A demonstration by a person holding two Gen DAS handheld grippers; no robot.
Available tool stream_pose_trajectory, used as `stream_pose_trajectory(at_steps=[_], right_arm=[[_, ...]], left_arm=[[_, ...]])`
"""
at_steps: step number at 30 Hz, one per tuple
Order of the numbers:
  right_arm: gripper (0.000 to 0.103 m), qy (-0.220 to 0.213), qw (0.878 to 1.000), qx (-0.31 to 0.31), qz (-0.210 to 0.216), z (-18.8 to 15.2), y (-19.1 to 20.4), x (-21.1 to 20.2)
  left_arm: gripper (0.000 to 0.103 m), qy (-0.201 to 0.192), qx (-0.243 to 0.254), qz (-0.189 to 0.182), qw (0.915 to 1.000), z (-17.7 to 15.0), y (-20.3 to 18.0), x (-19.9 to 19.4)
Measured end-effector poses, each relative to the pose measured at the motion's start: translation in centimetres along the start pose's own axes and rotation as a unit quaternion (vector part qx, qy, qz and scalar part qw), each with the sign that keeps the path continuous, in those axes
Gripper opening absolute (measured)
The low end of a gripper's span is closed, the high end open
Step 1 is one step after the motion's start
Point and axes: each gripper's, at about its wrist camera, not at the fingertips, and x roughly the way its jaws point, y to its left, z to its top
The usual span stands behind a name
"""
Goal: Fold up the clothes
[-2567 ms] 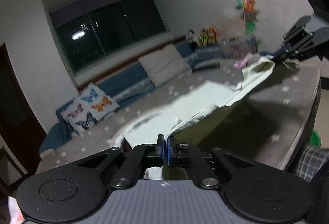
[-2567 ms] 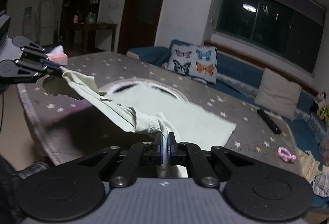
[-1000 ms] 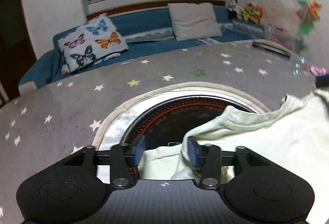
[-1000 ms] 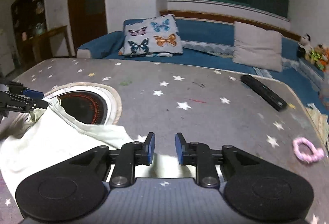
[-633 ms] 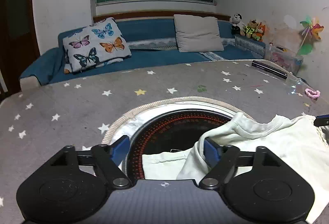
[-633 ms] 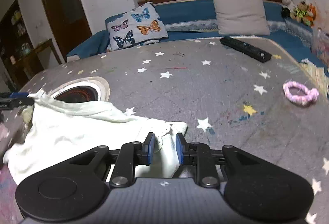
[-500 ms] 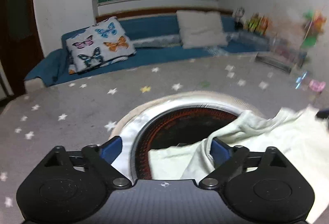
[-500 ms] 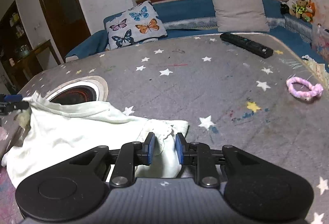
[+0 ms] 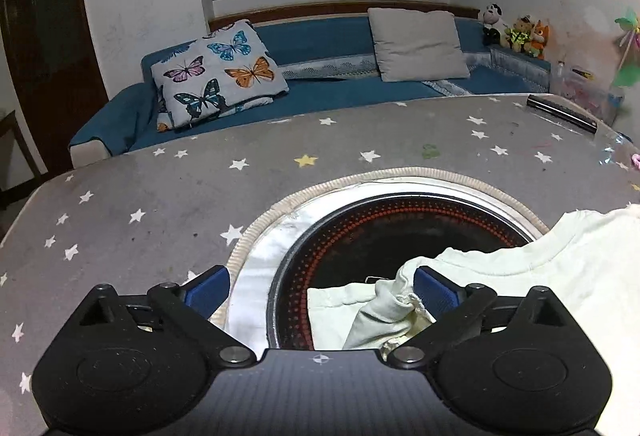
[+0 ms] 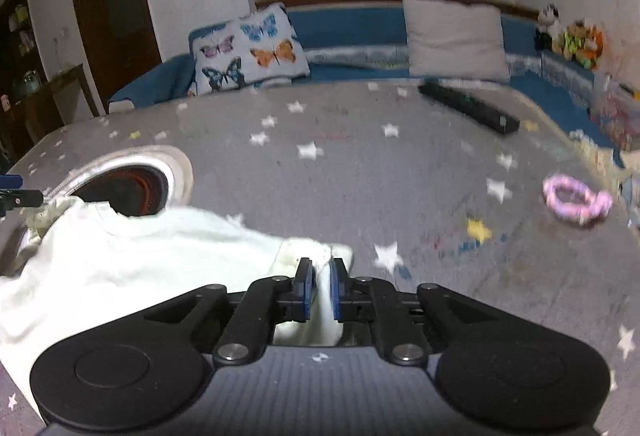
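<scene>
Pale cream T-shirt (image 10: 132,256) spread flat on the grey star-print tablecloth (image 10: 360,176), long axis running side to side between the two grippers, neckline (image 9: 536,260) turned toward the sofa (image 9: 344,92) and overlapping the round black burner (image 9: 392,236). Left gripper (image 9: 320,290) just opened, jaws now spread wide, a bunched sleeve (image 9: 396,304) lying loose against the right-hand blue pad (image 9: 434,292). Right gripper (image 10: 319,290) just closing, jaws narrowed nearly together, pinching a fold at the shirt's opposite end. Pink hair tie (image 10: 576,200) and black remote (image 10: 468,108) well apart from the shirt.
</scene>
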Motion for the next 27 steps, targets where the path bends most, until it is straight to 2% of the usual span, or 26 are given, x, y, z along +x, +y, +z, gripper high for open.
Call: stream_pose_trajectory(at_steps=[4,10,13,17,21,23,27], right_arm=[[0.012,-0.015,0.999,-0.029,0.033,1.6,1.8,-1.1],[0.012,0.031,0.993,-0.055,0.097,3.0,5.6,1.8],[0.012,0.055,0.990,-0.066,0.112,3.4,6.9,3.5],[0.011,0.078,0.989,-0.082,0.091,3.2,7.8,5.8],[0.011,0.065,0.991,-0.077,0.086,3.4,7.7,5.3],[0.012,0.053,0.992,-0.077,0.088,3.5,7.6,4.1],[0.021,0.041,0.991,-0.089,0.092,3.3,7.5,2.0]], left_arm=[[0.100,-0.002,0.010,-0.006,0.9999,0.0,0.0,-0.1],[0.100,0.017,0.025,-0.003,0.9995,-0.4,-0.6,1.5],[0.100,0.019,0.027,-0.002,0.9994,-0.4,-0.4,2.0],[0.100,0.018,0.023,0.040,0.9988,-0.2,0.4,2.9],[0.100,0.024,-0.021,0.060,0.9977,-0.1,2.3,3.2],[0.100,0.017,-0.038,0.056,0.9976,-0.2,3.3,2.6],[0.100,0.003,-0.042,0.030,0.9987,-0.5,3.5,0.7]])
